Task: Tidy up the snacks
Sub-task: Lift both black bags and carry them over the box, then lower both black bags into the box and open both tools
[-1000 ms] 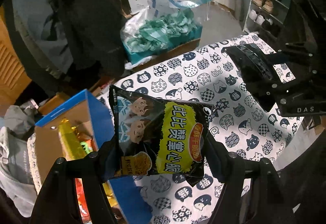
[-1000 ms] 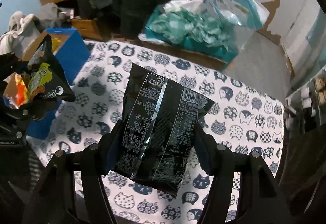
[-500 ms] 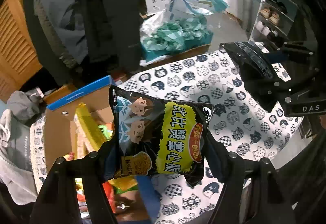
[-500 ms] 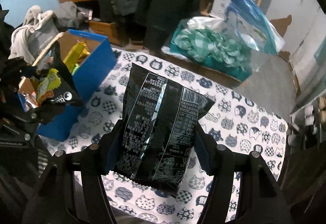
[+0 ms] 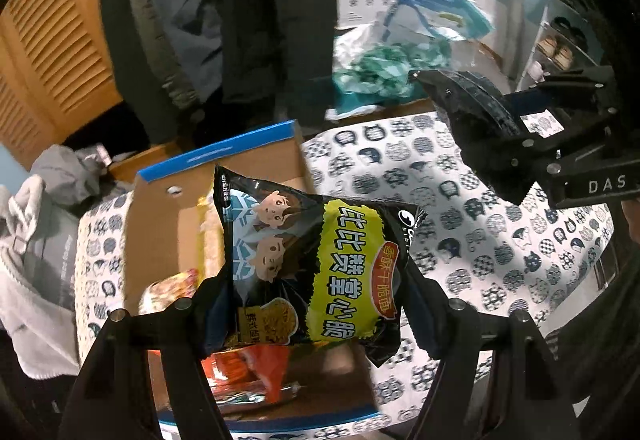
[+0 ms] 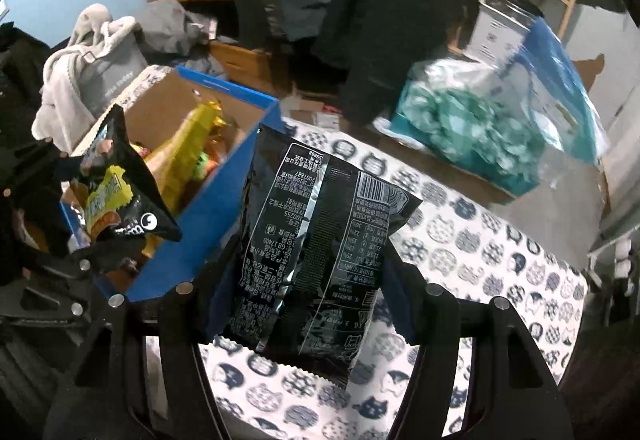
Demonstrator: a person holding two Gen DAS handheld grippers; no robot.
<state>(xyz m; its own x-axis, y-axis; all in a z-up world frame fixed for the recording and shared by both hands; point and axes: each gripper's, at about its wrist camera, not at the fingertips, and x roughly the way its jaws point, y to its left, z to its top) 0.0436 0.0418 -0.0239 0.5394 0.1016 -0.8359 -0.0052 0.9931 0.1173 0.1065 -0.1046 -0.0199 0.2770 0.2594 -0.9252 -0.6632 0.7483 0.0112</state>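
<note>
Right gripper [image 6: 308, 304] clamps a black snack bag [image 6: 316, 252] (back showing) beside the blue box [image 6: 224, 176].

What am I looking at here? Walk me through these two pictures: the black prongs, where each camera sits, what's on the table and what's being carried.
There is no robot. A person holds a two-finger gripper in each hand, and each gripper carries a wide-angle camera looking along its fingers, so the black prongs at the bottom are the tool itself.

In the left camera's picture, the left gripper is shut on a black and yellow snack bag, printed front showing, above an open blue cardboard box with other snacks inside.

In the right camera's picture, the right gripper is shut on a second black snack bag, back side showing, over the cat-print tablecloth beside that box.

Each gripper also appears at the edge of the other's picture.
</note>
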